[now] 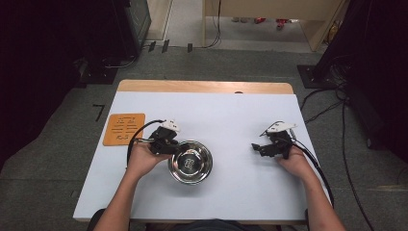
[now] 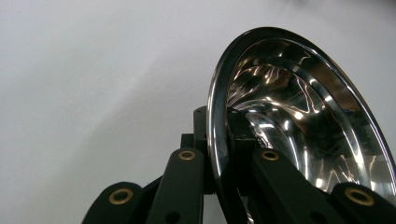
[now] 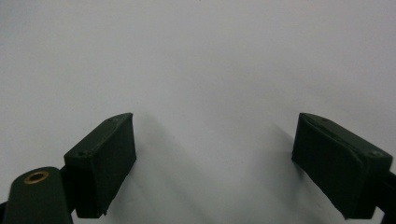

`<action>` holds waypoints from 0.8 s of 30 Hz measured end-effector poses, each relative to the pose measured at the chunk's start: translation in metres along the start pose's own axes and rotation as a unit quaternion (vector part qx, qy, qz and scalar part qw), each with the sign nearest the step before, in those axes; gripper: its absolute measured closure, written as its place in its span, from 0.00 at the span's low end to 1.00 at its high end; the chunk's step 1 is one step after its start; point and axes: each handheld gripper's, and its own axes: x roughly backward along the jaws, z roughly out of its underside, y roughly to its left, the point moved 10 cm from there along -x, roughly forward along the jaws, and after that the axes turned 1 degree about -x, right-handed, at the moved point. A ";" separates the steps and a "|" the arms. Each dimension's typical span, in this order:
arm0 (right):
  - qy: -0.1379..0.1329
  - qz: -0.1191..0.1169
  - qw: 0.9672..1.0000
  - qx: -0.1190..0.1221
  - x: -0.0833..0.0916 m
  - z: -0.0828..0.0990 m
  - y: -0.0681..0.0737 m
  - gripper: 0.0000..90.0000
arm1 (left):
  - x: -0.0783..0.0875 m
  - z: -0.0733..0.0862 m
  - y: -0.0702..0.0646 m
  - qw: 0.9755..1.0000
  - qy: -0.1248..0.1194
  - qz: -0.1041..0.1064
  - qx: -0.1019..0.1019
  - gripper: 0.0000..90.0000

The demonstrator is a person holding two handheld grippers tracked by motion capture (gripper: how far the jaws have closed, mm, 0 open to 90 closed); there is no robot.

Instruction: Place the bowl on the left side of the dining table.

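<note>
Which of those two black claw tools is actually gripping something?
The left gripper: its jaws are clamped on the rim of the steel bowl, one jaw inside and one outside. The right gripper has its jaws spread apart over bare table.

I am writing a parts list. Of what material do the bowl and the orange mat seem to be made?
The bowl looks like polished metal, probably stainless steel: it reflects like a mirror with bright highlights. The orange mat looks matte and flat with slots cut in it; perhaps wood or silicone, I cannot tell which.

A dark "7" mark (image 1: 98, 112) stands on the grey floor (image 1: 53, 159) (the orange mat's (image 1: 123, 128) lines are unreadable).
</note>
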 end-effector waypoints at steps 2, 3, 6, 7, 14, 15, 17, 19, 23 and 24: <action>0.000 0.000 1.000 0.000 0.000 0.000 0.000 0.14 | 0.000 0.000 0.001 1.000 -0.001 -0.001 0.001 0.96; 0.000 0.000 1.000 0.000 0.000 0.000 0.000 0.14 | 0.001 0.000 0.002 1.000 -0.002 -0.001 0.003 0.97; 0.000 0.000 1.000 0.000 0.000 0.000 0.000 0.14 | 0.002 0.001 0.004 1.000 -0.004 -0.002 0.005 0.96; 0.000 0.000 1.000 0.000 0.000 0.000 0.000 0.14 | 0.003 0.001 0.004 1.000 -0.004 -0.003 0.007 0.97; 0.000 0.000 1.000 0.000 0.000 0.000 0.000 0.14 | 0.004 0.003 0.009 1.000 -0.005 -0.007 0.014 0.97; 0.000 0.000 1.000 0.000 0.000 0.000 0.000 0.14 | 0.004 0.003 0.010 1.000 -0.005 -0.008 0.015 0.97; 0.000 0.000 1.000 0.000 0.000 0.000 0.000 0.14 | 0.005 0.004 0.012 1.000 -0.005 -0.008 0.017 0.97; 0.000 0.000 1.000 0.000 0.000 0.000 0.000 0.14 | 0.006 0.004 0.014 1.000 -0.005 -0.010 0.017 0.97; 0.000 0.000 1.000 0.000 0.000 0.000 0.000 0.14 | 0.007 0.005 0.017 1.000 -0.006 -0.013 0.023 0.97; 0.000 0.000 1.000 0.000 0.000 0.000 0.000 0.14 | 0.008 0.006 0.018 1.000 -0.006 -0.014 0.024 0.97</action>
